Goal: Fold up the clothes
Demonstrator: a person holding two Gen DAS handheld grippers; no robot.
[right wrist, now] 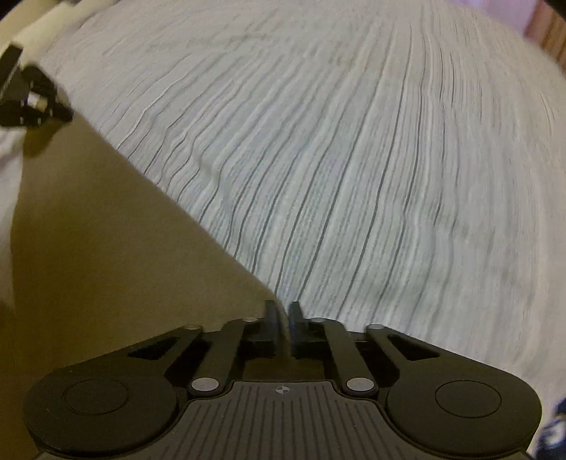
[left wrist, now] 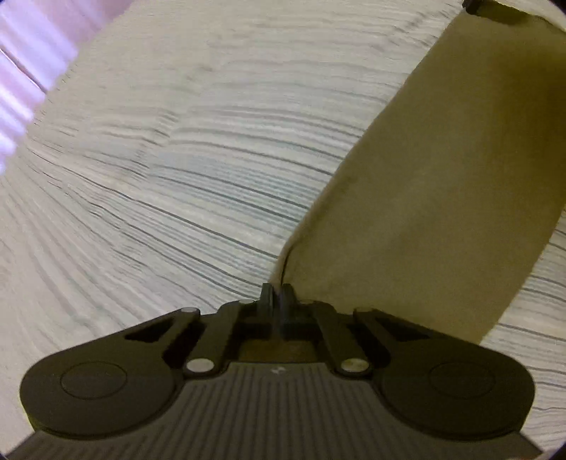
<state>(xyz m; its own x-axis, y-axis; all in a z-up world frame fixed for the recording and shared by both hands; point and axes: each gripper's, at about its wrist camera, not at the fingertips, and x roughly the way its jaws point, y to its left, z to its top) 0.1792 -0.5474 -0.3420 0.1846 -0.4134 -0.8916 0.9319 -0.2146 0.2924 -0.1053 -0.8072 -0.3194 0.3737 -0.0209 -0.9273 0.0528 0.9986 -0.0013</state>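
Observation:
An olive-tan garment (left wrist: 424, 198) hangs stretched above a pale striped bedsheet (left wrist: 177, 177). My left gripper (left wrist: 277, 288) is shut on one corner of it, the cloth running away to the upper right. At the far top right of that view, the other gripper (left wrist: 472, 5) shows as a dark tip at the cloth's far end. In the right wrist view the same garment (right wrist: 106, 240) fills the lower left, and my right gripper (right wrist: 283, 306) is shut on its near corner. The left gripper (right wrist: 53, 109) appears at the upper left, pinching the far corner.
The striped bedsheet (right wrist: 353, 177) spreads under everything, lightly wrinkled. A pinkish-white curtain or wall (left wrist: 24, 70) shows at the left wrist view's upper left. A dark blue patterned bit (right wrist: 553, 428) sits at the right wrist view's lower right edge. Both views are motion-blurred.

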